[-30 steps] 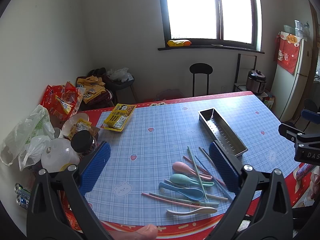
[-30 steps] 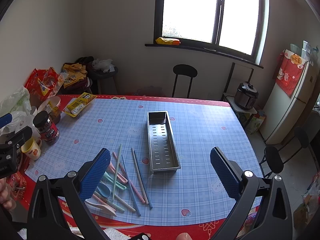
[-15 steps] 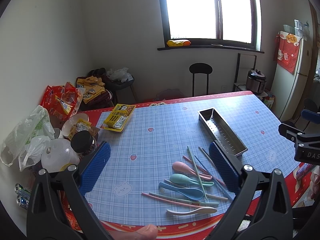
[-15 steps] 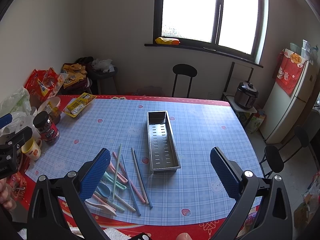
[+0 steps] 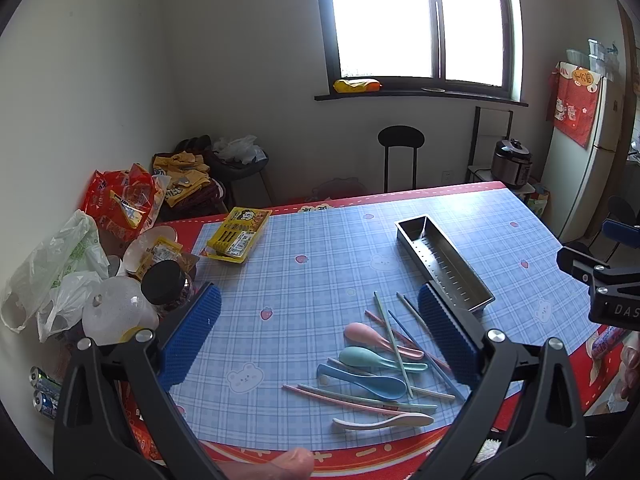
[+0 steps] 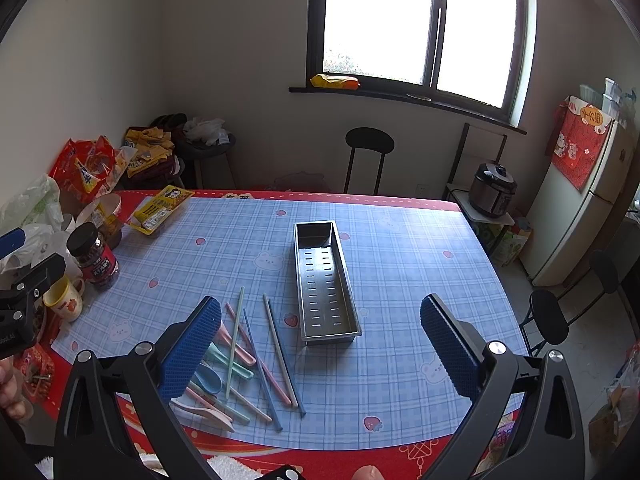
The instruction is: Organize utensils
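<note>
A steel utensil tray [image 6: 325, 286] lies empty on the blue checked tablecloth; it also shows in the left wrist view [image 5: 442, 264]. Left of it lies a loose pile of pastel utensils: a pink spoon [image 5: 368, 334], a green spoon [image 5: 366, 358], a blue spoon [image 5: 360, 378], a cream spoon [image 5: 384, 422] and several chopsticks [image 6: 276, 344]. My left gripper [image 5: 318, 336] is open and empty, above the table's near edge, with the pile between its fingers. My right gripper [image 6: 320, 348] is open and empty, held above the tray's near end.
At the table's left edge stand a dark-lidded jar [image 6: 94, 258], a yellow mug [image 6: 66, 298], a yellow snack packet [image 5: 240, 234], plastic bags [image 5: 52, 268] and red snack bags [image 5: 120, 204]. A black stool [image 6: 368, 152] stands beyond the table's far edge.
</note>
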The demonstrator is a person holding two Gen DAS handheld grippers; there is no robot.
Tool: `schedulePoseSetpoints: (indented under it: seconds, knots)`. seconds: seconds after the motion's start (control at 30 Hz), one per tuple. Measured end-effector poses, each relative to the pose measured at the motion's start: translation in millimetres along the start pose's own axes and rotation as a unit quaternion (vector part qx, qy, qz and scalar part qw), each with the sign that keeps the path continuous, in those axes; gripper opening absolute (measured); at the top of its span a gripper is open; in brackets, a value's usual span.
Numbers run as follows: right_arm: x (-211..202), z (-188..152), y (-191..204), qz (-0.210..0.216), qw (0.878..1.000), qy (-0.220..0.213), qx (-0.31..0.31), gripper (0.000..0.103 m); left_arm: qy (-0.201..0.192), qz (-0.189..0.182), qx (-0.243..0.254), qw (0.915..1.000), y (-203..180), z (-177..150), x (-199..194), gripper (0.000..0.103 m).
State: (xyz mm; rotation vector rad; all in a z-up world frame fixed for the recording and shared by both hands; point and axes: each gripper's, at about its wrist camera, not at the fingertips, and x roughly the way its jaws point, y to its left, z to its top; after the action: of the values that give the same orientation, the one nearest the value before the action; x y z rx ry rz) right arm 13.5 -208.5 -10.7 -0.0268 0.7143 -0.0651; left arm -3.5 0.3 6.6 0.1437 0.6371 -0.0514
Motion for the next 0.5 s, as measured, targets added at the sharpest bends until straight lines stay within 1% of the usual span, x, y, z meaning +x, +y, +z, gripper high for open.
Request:
schedulePoseSetpoints:
  seconds: [0.33,0.47,0.5]
  knots:
    - [0.7,-0.4,0.3,0.002,1.0,0.002,0.001,0.098,0.002,0.0,-0.001,1.0,0.1,-0.3,0.8,0.097]
    - [3.5,-2.9,-0.3,0.016,1.0,0.005,0.006,0.098,0.013,-0.004,-0.013,0.9998,3.6,-1.9,6.1,0.097]
    - [4.3,-3.6,-0.1,0.026,1.0,0.003,0.006,0.098,0.017,-0.006,-0.02,0.9996,6.1,-3.3,8.9,0.097]
